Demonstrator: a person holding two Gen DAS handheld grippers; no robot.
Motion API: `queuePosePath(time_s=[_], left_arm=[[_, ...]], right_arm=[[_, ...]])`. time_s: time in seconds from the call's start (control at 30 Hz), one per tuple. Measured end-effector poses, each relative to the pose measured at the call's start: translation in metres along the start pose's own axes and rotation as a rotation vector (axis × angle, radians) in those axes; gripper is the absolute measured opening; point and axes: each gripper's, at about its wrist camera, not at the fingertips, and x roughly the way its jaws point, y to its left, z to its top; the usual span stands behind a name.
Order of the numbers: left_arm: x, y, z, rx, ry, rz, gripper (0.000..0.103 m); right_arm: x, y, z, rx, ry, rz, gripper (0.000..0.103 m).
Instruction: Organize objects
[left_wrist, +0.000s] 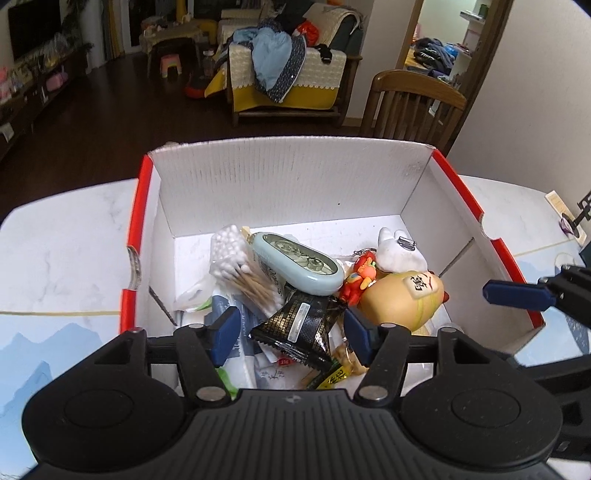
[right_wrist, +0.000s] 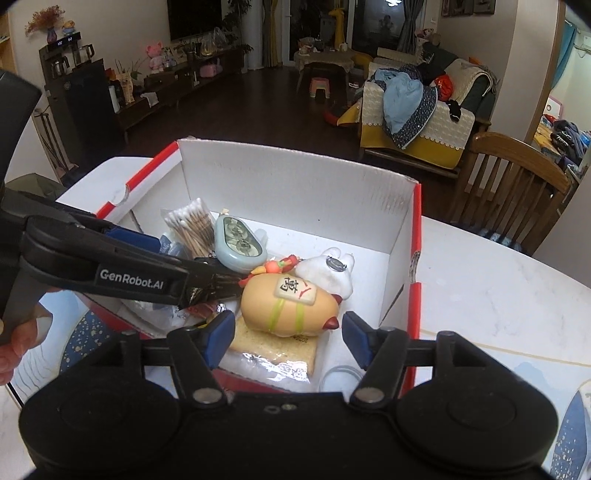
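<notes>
- While both hands work over a red-edged white box (left_wrist: 280, 184) on a marbled tabletop (left_wrist: 66, 236), the left tongs (left_wrist: 291, 334) hang parted over a black foil snack packet (left_wrist: 295, 328), their blue pads either side of it and not visibly pressing.
- To the right, the right tongs (right_wrist: 288, 336) stand open above a tan sausage-shaped toy (right_wrist: 288, 302) that lies on a wrapped slice of bread (right_wrist: 273, 354); nothing is held.
- Inside the box sit a bundle of cotton swabs (left_wrist: 236, 258), a pale blue oval case (left_wrist: 295, 266), a red charm (left_wrist: 358, 277) and a white plush (left_wrist: 399, 251).
- By the look of it, the sorting is at a placing or picking step, with the goods already gathered in the box.
- Next, the left tongs would need either to close squarely on the packet or to lift clear without snagging it; which is meant cannot be told.
</notes>
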Motion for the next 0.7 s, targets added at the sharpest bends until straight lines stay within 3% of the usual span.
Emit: queuePosePath(time_s=[0.63,0.7], left_arm=[[-0.095,-0.006,-0.022,0.073,-0.182,0.022,0.064],[-0.105,-0.007,-0.025,0.076,-0.203,0.029,0.069]], right_arm=[[-0.074,0.013,-0.010,-0.015,-0.173,0.056,0.079],[-0.081,0.017,-0.013,-0.028,-0.195,0.053,0.080]])
